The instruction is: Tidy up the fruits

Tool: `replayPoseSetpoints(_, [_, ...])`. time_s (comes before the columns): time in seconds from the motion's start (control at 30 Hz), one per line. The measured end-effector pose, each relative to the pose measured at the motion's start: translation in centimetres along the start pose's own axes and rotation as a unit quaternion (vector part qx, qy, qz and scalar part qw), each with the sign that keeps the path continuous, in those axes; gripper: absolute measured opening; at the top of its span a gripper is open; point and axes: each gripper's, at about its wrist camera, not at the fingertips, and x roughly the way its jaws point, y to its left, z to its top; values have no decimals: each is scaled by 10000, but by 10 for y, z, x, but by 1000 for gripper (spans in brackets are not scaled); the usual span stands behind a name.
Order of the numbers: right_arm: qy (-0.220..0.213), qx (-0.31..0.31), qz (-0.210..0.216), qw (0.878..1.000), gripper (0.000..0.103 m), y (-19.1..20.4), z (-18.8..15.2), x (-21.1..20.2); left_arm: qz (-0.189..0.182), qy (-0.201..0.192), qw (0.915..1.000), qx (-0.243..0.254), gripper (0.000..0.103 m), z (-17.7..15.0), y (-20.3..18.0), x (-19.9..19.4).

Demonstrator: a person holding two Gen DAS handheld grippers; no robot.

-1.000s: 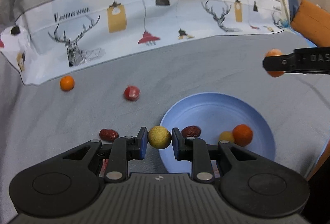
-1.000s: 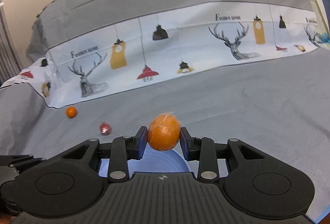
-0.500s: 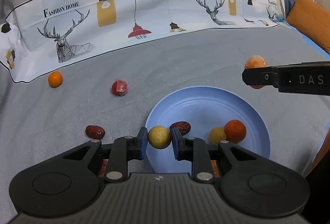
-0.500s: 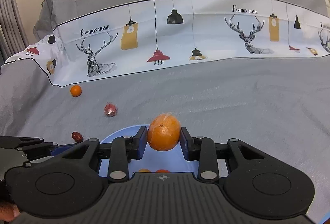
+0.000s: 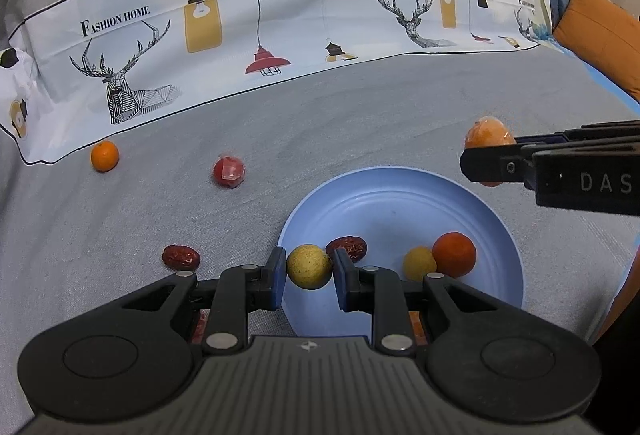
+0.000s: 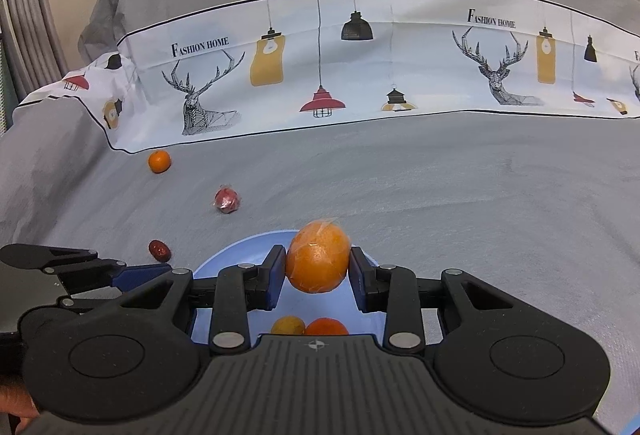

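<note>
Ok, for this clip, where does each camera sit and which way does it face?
Left wrist: on the left tool, looking along its fingers over the blue plate; it grips a yellow fruit, with the right tool entering from the right.
Right wrist: on the right tool, gripping a wrapped orange above the plate; the left tool shows at left.
Shared: the plate, red date, small orange.

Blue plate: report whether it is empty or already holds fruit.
Holds fruit. The blue plate has a red date, a small yellow fruit and an orange lying inside it; most of its floor is bare.
</note>
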Motion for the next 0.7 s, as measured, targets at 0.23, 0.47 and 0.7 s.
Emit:
replayPoseSetpoints(0.23, [21, -36, -1, 10000, 36, 1, 1, 1, 18, -39, 10000, -13, 27, 1, 0, -2])
replayPoseSetpoints(0.47, [44, 22, -121, 9999, 36, -3, 0, 1, 39, -70, 10000, -42, 27, 1, 0, -2])
replayPoseSetpoints(0.7, [145, 47, -257, 9996, 36, -6, 0, 3, -73, -199, 9998, -69, 27, 2, -2, -5])
